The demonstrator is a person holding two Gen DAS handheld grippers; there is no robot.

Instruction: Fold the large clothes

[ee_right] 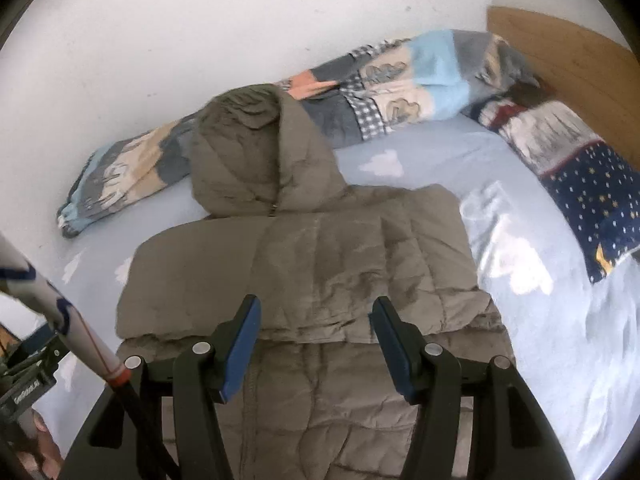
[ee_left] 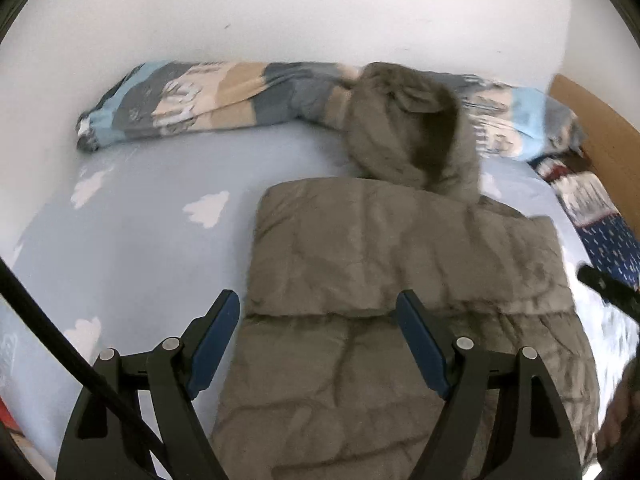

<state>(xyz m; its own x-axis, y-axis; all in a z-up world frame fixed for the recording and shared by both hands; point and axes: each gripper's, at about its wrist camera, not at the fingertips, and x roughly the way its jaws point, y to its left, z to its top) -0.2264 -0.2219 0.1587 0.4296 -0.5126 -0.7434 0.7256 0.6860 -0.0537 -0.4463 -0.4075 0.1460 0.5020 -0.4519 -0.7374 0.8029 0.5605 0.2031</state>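
A grey-brown padded jacket (ee_left: 400, 280) fills the centre of both views, lying on a pale blue sheet (ee_left: 132, 240), its hood (ee_right: 256, 156) toward the top. The left gripper (ee_left: 318, 336) and right gripper (ee_right: 316, 344) hang over it, jaws wide, holding nothing. A rolled patchwork duvet (ee_left: 200, 96) lines the white wall above; a dark starred pillow (ee_right: 592, 200) sits at right. A black cable (ee_left: 60, 344) crosses the lower left.

Far ahead of the fingers, a rolled patchwork duvet (ee_left: 208, 100) lies along the white wall (ee_left: 280, 8) on a pale blue cloud-print sheet (ee_left: 132, 220). Right of them, a navy starred pillow (ee_right: 592, 196) meets a wooden headboard (ee_right: 560, 56).
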